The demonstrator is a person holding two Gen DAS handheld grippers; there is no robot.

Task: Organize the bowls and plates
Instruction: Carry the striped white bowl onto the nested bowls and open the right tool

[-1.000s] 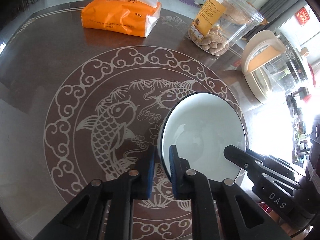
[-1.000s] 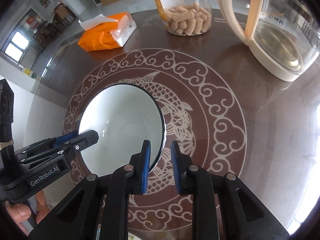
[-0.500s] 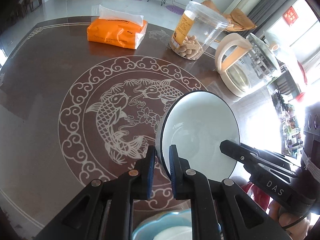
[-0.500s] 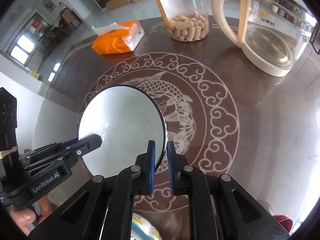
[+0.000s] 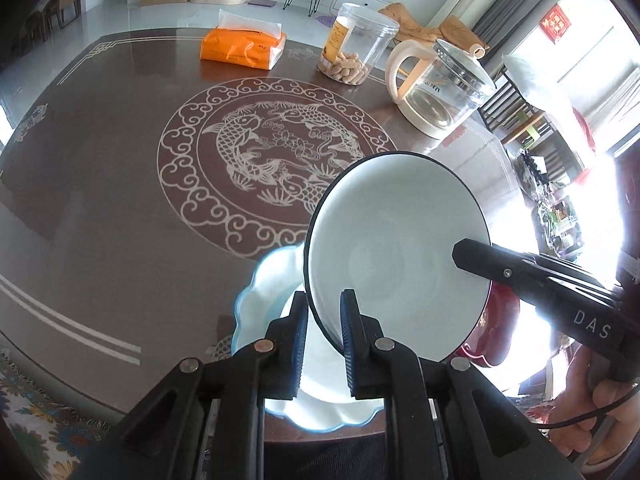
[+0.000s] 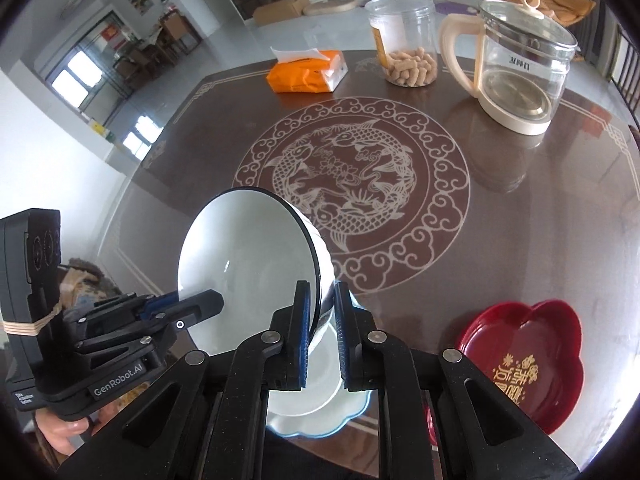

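Note:
A white bowl (image 5: 396,248) with a dark rim hangs tilted in the air, held from both sides. My left gripper (image 5: 324,344) is shut on its near-left rim, one pad inside and one outside. My right gripper (image 6: 322,320) is shut on the opposite rim of the bowl (image 6: 248,264). Directly beneath the bowl lies a scalloped white plate with a blue edge (image 5: 260,280), close to the table's near edge. A red flower-shaped plate (image 6: 520,360) with gold characters rests to the right of it.
At the far side of the brown table (image 5: 100,200) stand an orange tissue pack (image 5: 242,46), a clear snack jar (image 5: 356,52) and a glass kettle (image 5: 440,88). A floral cloth (image 5: 32,420) shows below the table's near-left edge.
Both grippers have lifted the bowl off the middle of the table and carried it back toward the near edge. The blue-edged plate and the red plate have come into view.

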